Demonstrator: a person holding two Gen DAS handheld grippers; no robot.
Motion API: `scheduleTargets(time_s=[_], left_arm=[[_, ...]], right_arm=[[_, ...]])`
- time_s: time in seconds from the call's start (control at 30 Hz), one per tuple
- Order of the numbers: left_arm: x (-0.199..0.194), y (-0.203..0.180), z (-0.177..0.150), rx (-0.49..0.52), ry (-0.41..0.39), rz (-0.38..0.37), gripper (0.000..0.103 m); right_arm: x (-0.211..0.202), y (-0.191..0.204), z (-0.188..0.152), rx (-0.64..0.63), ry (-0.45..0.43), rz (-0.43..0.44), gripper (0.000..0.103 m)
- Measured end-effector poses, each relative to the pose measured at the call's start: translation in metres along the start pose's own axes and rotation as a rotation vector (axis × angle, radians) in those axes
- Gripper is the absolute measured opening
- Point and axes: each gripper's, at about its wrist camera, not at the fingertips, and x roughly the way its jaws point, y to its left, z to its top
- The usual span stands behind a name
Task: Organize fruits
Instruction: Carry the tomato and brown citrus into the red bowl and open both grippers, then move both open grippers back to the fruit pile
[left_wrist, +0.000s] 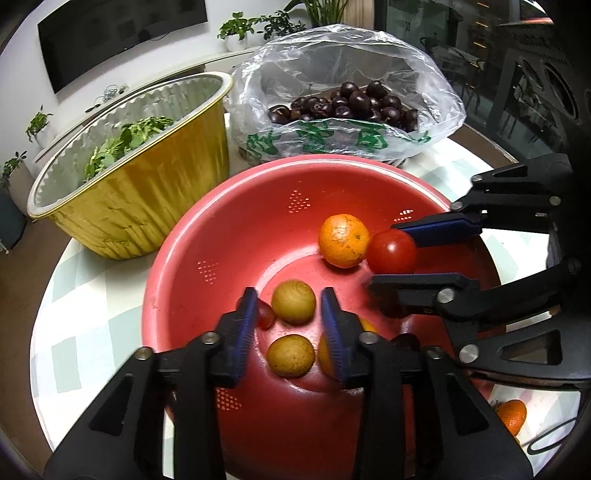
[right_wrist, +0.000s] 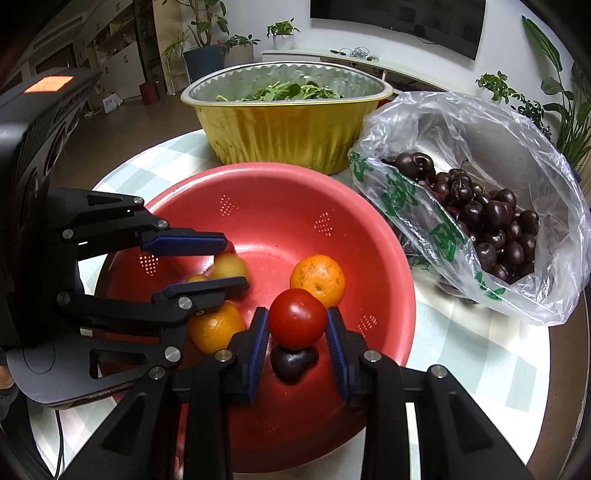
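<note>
Tomato (right_wrist: 297, 319) pinched in the right claw (right_wrist: 297, 325) above the red colander (right_wrist: 388, 258) — left claw (left_wrist: 290, 317) parted, empty, over yellow fruit (left_wrist: 293, 302); beyond stand a foil tub (right_wrist: 288, 133) and bagged cherries (right_wrist: 491, 221)

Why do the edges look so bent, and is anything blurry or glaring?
Both views are fisheye: in the left wrist view the table edge curves and the corners go dark. In the right wrist view the yellow fruit under the left gripper looks smeared, and the plastic bag shows pale glare; the tomato is sharp.
</note>
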Motion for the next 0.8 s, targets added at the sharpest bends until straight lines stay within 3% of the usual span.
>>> scheduleTargets(time_s=[0.03,0.2,0.33,0.53,0.63,0.8], left_arm=[[-0.001,0.002,0.000,-0.010,-0.001,0.004,0.051],[-0.015,0.007,-0.004,-0.032,-0.032,0.002,0.064],[-0.035,0.008,-0.013,-0.068,-0.064,-0.021,0.081],[-0.079,-0.004,-0.033,-0.082,-0.129,-0.030,0.089],[-0.093,-0.013,-0.047,-0.085,-0.129,-0.039,0.098],[-0.113,-0.033,-0.083,-0.071,-0.115,-0.058,0.099]], right_arm=[[0.000,0.000,0.000,-0.001,0.000,-0.003,0.034],[-0.009,-0.006,-0.002,0.015,-0.013,0.000,0.039],[-0.020,-0.011,-0.003,0.038,-0.043,0.003,0.051],[-0.051,-0.016,-0.018,0.082,-0.122,0.026,0.052],[-0.068,-0.017,-0.031,0.112,-0.157,0.049,0.055],[-0.096,-0.013,-0.065,0.135,-0.208,0.081,0.063]])
